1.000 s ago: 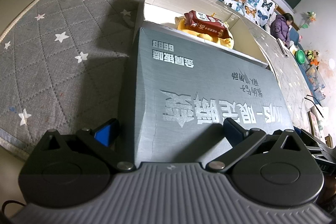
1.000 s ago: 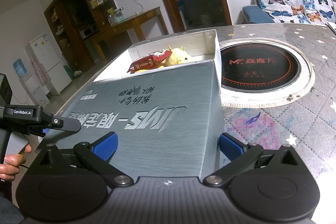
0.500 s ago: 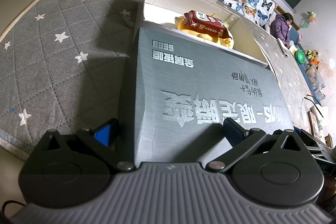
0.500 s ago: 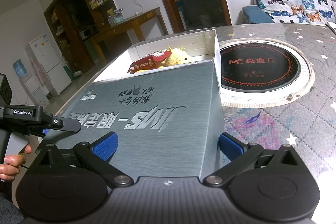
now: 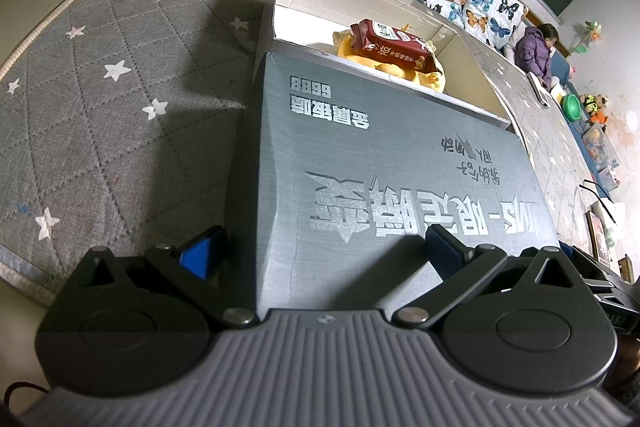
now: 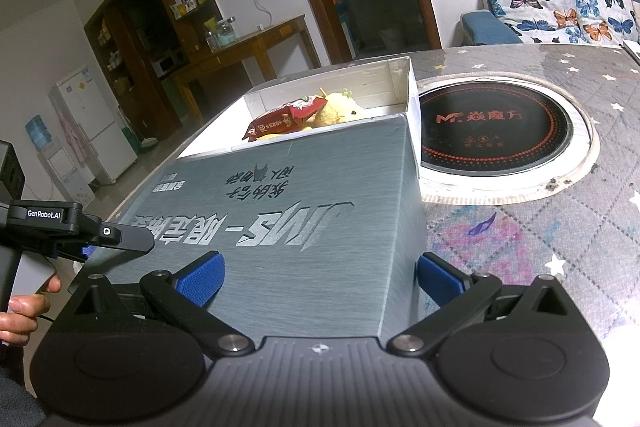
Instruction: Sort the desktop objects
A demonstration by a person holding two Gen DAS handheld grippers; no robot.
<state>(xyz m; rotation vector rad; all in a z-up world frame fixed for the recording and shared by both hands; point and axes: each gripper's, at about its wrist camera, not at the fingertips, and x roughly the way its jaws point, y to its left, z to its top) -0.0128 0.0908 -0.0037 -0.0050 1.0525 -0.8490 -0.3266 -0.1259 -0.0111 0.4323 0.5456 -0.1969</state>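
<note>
Straddling the grey lid (image 5: 384, 179) at frame centre: left gripper (image 5: 320, 251) and right gripper (image 6: 320, 279), fingers spread, one over each near corner. Lid half-covers the white box (image 6: 400, 83); snack packet (image 5: 394, 45) and yellow plush (image 6: 340, 111) inside, upper centre.

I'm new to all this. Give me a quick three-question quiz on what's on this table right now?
1. True or false: the grey lid fully covers the white box.
2. What lies on the yellow plush toy: (a) red snack packet, (b) cup, (c) book?
3. What round thing is set into the table, right of the box?

Key: 1 false, partly open; 2 a; 3 a black cooktop.
</note>
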